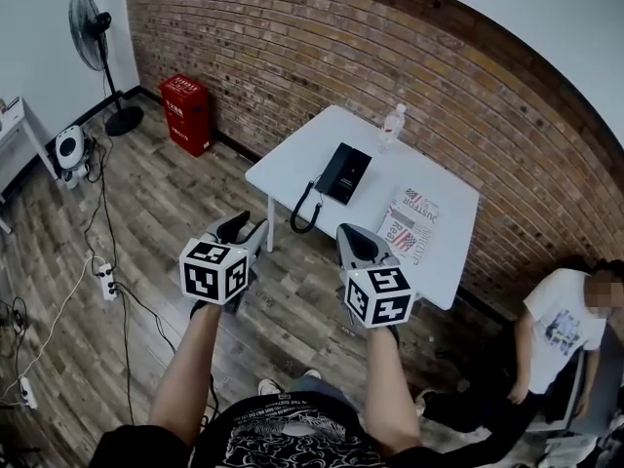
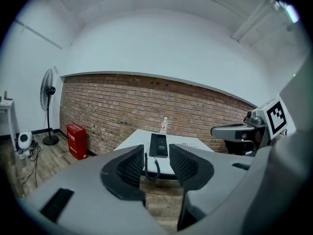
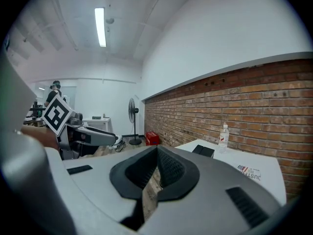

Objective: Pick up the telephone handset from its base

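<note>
With the handset on its base by the table's near edge, well ahead of the spread, empty left gripper and pressed-together right gripper, a careless lift could drag the base off by the cord dangling there.
</note>
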### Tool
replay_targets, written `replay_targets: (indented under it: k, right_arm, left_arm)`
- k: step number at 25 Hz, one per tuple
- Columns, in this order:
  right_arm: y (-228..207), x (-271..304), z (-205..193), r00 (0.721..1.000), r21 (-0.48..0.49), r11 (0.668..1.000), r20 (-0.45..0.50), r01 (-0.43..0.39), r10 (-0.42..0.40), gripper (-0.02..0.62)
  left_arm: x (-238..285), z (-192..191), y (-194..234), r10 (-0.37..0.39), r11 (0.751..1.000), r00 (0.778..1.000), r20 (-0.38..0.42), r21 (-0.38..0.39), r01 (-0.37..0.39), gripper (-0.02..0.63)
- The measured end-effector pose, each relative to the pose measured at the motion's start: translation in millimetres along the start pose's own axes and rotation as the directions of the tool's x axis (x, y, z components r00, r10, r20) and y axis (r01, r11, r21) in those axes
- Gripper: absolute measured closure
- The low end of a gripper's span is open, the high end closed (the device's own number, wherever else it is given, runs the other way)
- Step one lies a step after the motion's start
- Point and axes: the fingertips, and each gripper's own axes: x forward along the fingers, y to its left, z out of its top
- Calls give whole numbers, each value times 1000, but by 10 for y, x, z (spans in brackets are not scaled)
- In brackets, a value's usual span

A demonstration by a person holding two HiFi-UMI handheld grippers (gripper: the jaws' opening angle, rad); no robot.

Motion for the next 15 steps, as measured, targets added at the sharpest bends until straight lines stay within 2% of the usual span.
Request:
replay_targets:
  k: [8,15]
  right_arm:
    - [-249,287,-44,999,18,999,5,36,-36,595]
    - [-696,647,-79,997,50,996,11,77,-78,595]
  left_arm:
    - [376,-18,146,-33,999,999,-28,14,34,463]
    - [986,53,251,-75,996,995,-60,42,77,463]
